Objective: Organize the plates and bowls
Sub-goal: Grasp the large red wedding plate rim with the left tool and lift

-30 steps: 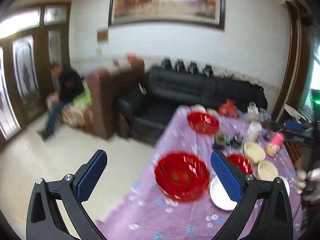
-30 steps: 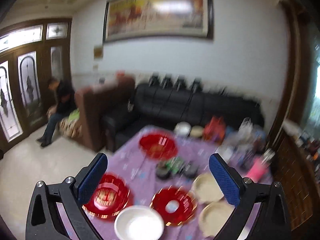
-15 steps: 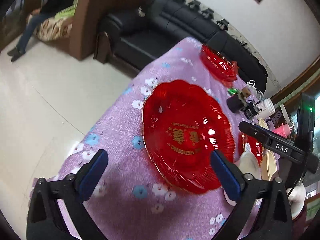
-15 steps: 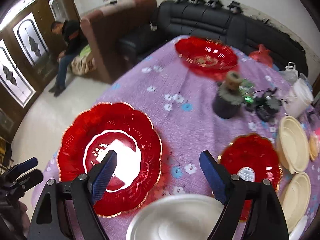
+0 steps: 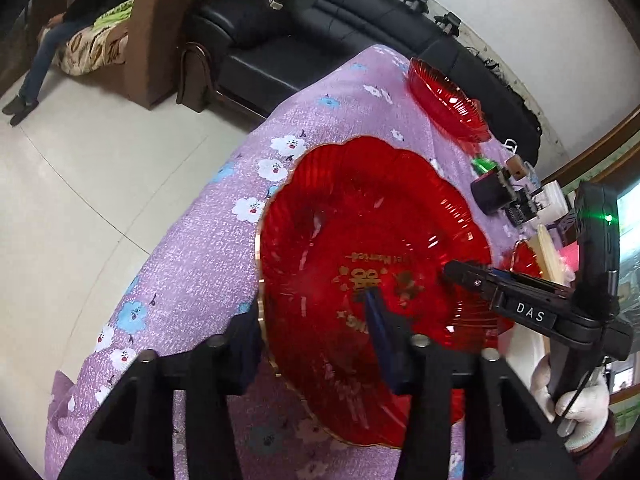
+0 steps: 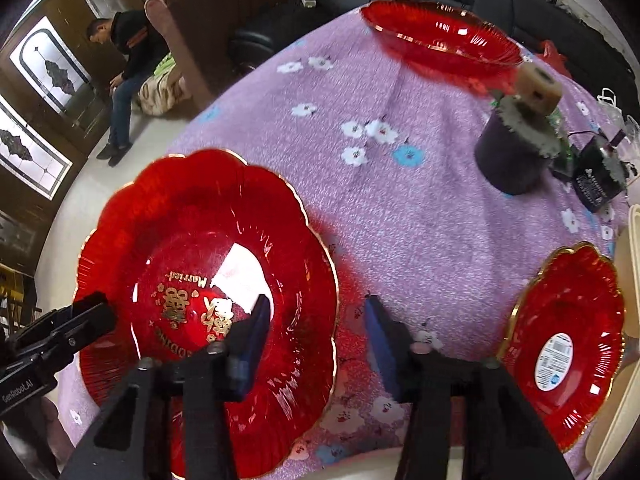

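A large red scalloped plate (image 5: 372, 248) with gold lettering lies on the purple flowered tablecloth (image 5: 192, 256). My left gripper (image 5: 312, 336) straddles its left rim, one finger inside the plate and one outside, jaws partly closed but not clamped. My right gripper (image 6: 316, 332) straddles the same plate (image 6: 192, 248) at its right rim, left finger inside, right finger on the cloth, still open. A smaller red plate (image 6: 568, 340) with a white sticker lies at the right. Another red bowl (image 6: 440, 40) stands at the far end.
A dark pot with a beige roll (image 6: 516, 140) and a black adapter (image 6: 596, 176) sit mid-table. Cream plates (image 6: 628, 280) lie at the right edge. A white dish edge (image 6: 360, 468) shows near my right gripper. A black sofa (image 5: 320, 32) and a seated person (image 6: 124, 80) are behind the table.
Both grippers have dropped down to the large red plate and narrowed their jaws around opposite rims. The view has tilted from the room down to the table.
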A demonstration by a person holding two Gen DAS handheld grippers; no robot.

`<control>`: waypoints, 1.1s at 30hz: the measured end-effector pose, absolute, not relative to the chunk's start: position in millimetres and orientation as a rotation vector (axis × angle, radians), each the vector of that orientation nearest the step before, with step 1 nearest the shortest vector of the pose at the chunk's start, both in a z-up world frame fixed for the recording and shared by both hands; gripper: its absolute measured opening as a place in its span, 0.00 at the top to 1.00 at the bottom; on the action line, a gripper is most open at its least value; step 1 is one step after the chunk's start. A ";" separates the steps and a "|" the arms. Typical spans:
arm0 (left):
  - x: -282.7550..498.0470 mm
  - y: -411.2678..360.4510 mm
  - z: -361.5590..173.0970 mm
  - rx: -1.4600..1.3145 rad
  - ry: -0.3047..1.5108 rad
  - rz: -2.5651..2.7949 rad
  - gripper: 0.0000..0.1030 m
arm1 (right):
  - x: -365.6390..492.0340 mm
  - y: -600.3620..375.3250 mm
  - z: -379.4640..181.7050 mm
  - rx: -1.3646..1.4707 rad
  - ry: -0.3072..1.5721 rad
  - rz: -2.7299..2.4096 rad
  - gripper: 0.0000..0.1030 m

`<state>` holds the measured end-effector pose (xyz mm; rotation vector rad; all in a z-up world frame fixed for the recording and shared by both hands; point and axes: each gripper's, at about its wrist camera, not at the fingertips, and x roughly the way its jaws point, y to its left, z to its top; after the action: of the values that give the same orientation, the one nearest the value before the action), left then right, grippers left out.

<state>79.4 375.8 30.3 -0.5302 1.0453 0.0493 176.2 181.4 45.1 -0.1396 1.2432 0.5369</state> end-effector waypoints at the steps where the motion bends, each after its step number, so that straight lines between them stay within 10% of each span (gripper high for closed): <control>1: 78.0 375.7 31.0 -0.526 1.041 0.061 0.63 | 174.5 181.6 45.2 -0.143 1.236 0.528 0.73; 33: -61.1 374.2 33.8 -0.524 0.949 0.163 0.63 | 36.7 176.1 60.2 -0.174 1.135 0.643 0.78</control>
<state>-61.1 374.2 33.8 -0.5242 0.9486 0.1632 36.7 176.1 60.2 -0.1742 1.1350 0.6428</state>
